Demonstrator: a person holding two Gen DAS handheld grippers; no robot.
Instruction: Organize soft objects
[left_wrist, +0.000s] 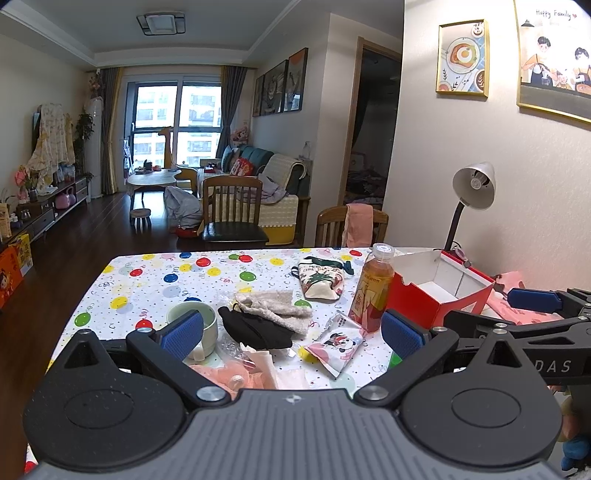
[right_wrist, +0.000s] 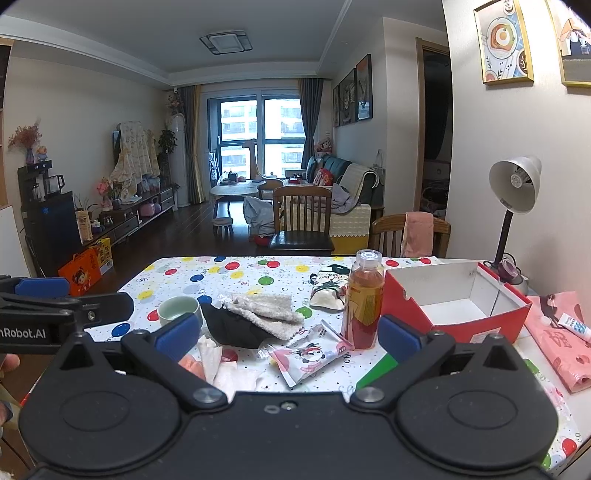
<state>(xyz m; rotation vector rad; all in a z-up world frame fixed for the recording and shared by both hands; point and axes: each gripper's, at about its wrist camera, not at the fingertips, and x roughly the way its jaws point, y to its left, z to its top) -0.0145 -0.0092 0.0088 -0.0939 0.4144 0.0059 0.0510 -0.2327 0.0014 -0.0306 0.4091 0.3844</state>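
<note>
Both tools hover above the near edge of the worktop (left_wrist: 155, 280), which is covered in a balloon-print cloth. The left tool (left_wrist: 291, 334) has its blue pads spread wide with nothing between them, and the right tool (right_wrist: 288, 334) is likewise wide apart and empty. Near the middle of the worktop lies a black face mask (right_wrist: 236, 328), with a fluffy cream sock (right_wrist: 264, 314) draped partly over it. Just left of them stands a pale green cup (left_wrist: 192, 325). A cartoon-print snack packet (right_wrist: 308, 354) lies in front of an upright bottle of amber drink (right_wrist: 362, 306). Beyond the bottle rests a Christmas-print pouch (left_wrist: 321, 278). An open red box (right_wrist: 454, 306) with a white interior sits to the right, beside a pink plastic bag (right_wrist: 557, 339). Crumpled white tissue (right_wrist: 218, 363) lies near the front edge.
</note>
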